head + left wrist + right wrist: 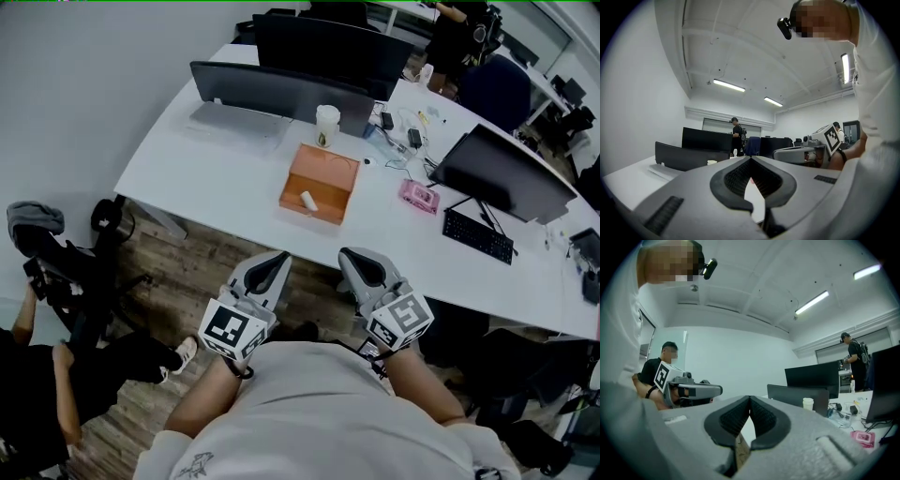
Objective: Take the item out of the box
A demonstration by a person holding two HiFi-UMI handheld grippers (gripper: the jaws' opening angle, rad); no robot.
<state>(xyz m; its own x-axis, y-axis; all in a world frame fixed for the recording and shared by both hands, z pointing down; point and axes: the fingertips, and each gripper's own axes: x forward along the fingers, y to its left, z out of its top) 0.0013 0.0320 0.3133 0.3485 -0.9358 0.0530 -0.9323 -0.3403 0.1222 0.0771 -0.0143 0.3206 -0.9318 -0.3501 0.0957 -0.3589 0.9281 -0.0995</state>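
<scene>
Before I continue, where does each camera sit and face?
Head view: on the head, steeply down at the white desk and orange box; both forearms, left claw, right claw show.
Left gripper view: on the left claw, along its shut jaws across the desk; right claw shows.
Right gripper view: likewise on the right claw; left claw shows.
Shared: all three see the paper cup.

Box (330, 178): orange, shallow, open-topped, upright on white desk (225, 178). Item (307, 200): small white cylinder, lying inside at box's 7 o'clock.
</scene>
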